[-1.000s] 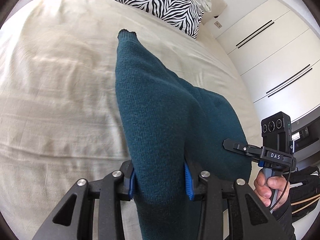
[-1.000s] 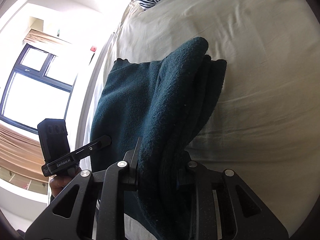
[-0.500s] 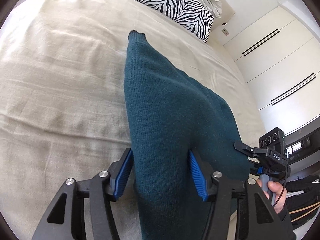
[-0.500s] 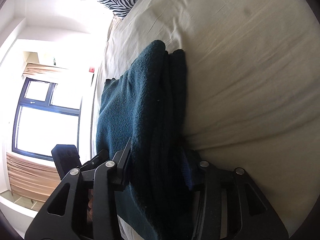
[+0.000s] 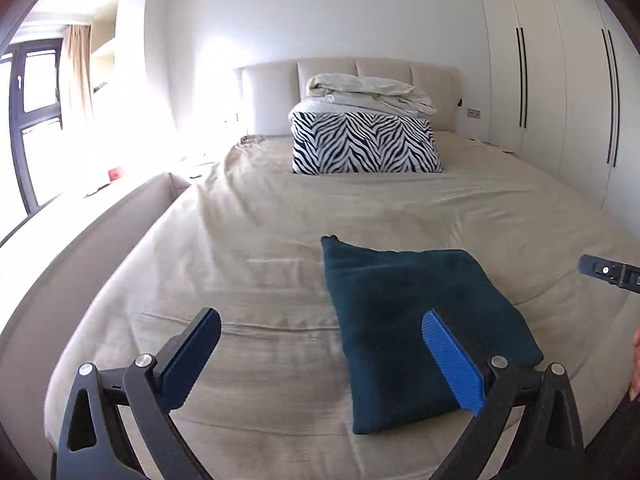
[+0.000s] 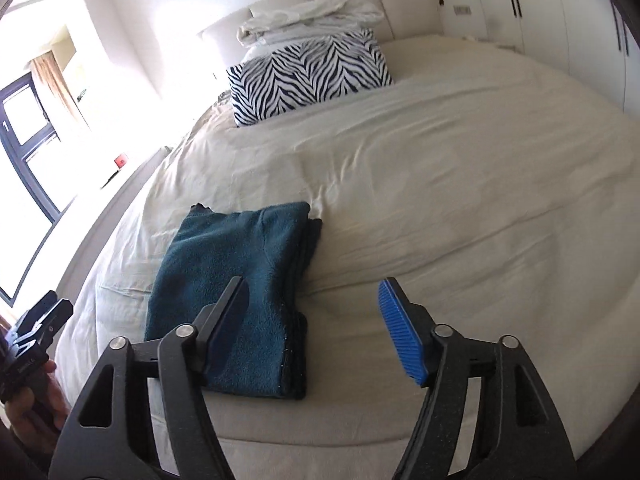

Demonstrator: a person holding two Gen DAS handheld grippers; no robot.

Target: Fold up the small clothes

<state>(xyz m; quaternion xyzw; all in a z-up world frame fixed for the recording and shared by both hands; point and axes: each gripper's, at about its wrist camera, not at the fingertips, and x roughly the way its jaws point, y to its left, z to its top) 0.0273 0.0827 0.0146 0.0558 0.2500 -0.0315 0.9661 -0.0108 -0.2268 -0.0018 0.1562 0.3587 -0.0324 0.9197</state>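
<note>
A dark teal knit garment (image 5: 416,320) lies folded flat on the beige bed sheet (image 5: 260,240), near the bed's front edge; the right wrist view shows the same garment (image 6: 244,280) with stacked layers along its right side. My left gripper (image 5: 320,328) hovers above and in front of it, jaws opening wide, nothing between the pads. My right gripper (image 6: 314,300) is also lifted clear, jaws opening, with only the sheet and the garment's edge seen behind them. The garment is free of both grippers.
A zebra-striped pillow (image 5: 364,142) with a rumpled white duvet (image 5: 368,92) on top sits by the headboard. White wardrobes (image 5: 560,80) line the right wall. A window (image 5: 32,120) and a ledge run along the left. A hand (image 6: 28,404) holds the other gripper's handle.
Both grippers let go of the teal garment, opened and pulled back and up. The garment now lies folded flat on the bed, and the views take in the whole room.
</note>
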